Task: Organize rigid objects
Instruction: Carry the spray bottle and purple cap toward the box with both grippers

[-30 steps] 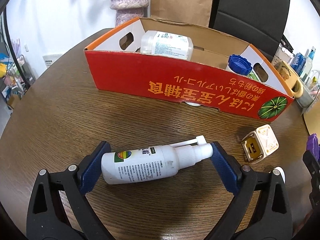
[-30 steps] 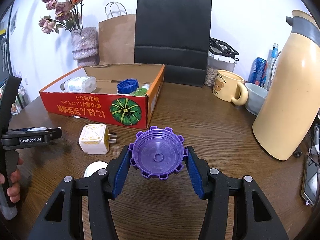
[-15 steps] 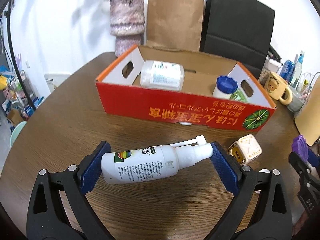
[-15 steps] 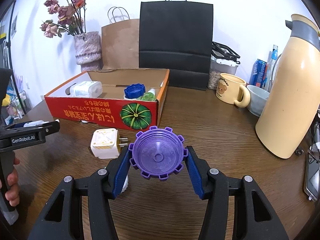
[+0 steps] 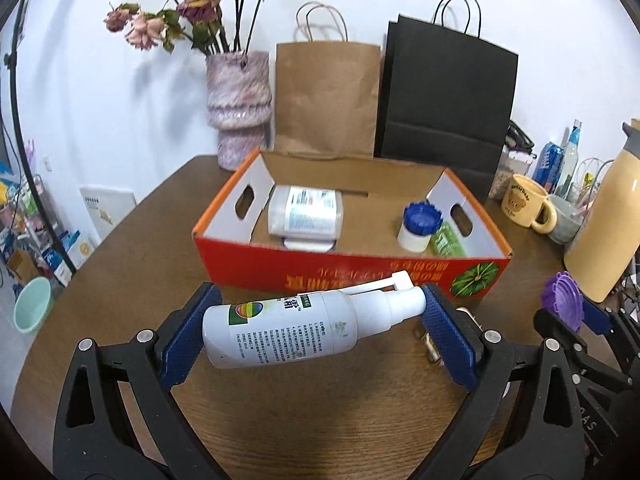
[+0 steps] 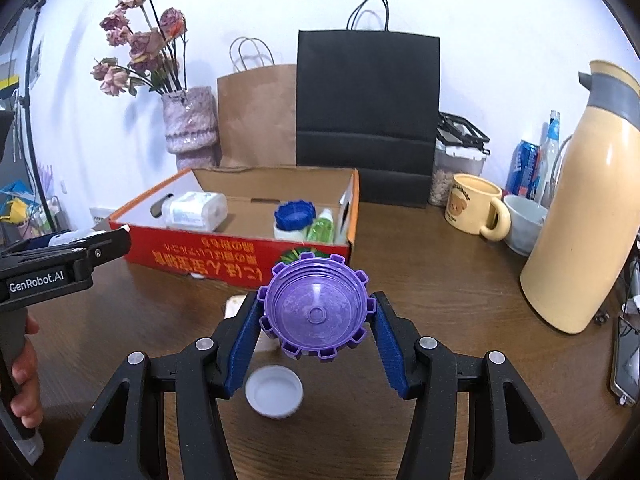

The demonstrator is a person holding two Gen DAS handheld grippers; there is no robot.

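The left tongs [image 5: 316, 322] reach forward and tilt down toward the tabletop [image 5: 132, 240], clenched end to end on a white spray bottle [image 5: 304, 328] that lies crosswise between the blue pads, its base against the left pad and its nozzle head against the right one. The bottle hangs clear of the wood, in front of the near red wall of the cardboard box [image 5: 360, 268]. From the right wrist view the same tool shows side-on at the left edge, with a hand [image 6: 24, 360] wrapped round its grip.

The right tongs [image 6: 316, 316] also angle downward, grasping a purple notched cap [image 6: 316, 312] by its rim, the hollow side facing the camera. It is held above the tabletop, short of the box's near corner. Below it a white lid [image 6: 274, 390] rests on the wood, and a pale plug adapter [image 6: 234, 306] peeks out just behind the left pad.

Inside the box lie a clear labelled container [image 5: 306, 214] at the left end, and a blue-capped white jar [image 5: 420, 226] beside a green bottle [image 5: 446, 242] at the right end
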